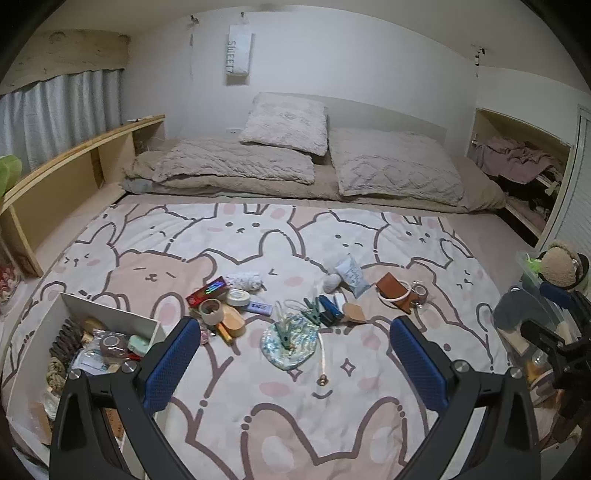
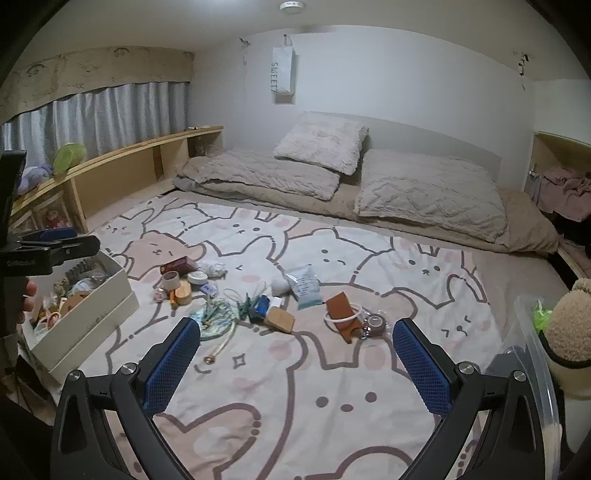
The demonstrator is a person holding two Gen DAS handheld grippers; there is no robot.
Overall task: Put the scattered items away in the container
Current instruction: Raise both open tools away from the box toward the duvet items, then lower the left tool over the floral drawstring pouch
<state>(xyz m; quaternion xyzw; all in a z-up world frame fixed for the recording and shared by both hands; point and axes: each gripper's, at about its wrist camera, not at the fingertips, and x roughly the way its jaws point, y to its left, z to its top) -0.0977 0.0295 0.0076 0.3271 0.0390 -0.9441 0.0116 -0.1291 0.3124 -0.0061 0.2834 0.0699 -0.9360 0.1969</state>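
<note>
Only in the right wrist view is a ceiling lamp [image 2: 291, 5] seen. Both the left claw [image 1: 295, 350] and right claw [image 2: 295, 350] are held apart, empty. Scattered items [image 1: 291, 310] lie on the bunny-print blanket [image 1: 295, 424], right of the container [image 1: 110, 314].

Three grey pillows [image 1: 284, 123] at the bedhead; a hanging paper bag [image 1: 238, 50]; grey curtains [image 2: 110, 114]

White box [image 1: 110, 314]: its 7 o'clock end hidden behind the left tongs [image 1: 295, 354] in the left wrist view; contents a jumble, mostly too small to tell. Clear bin [image 2: 535, 354] at 4 o'clock cut off by the frame edge. Label on pale pouch [image 2: 304, 286] unreadable.
</note>
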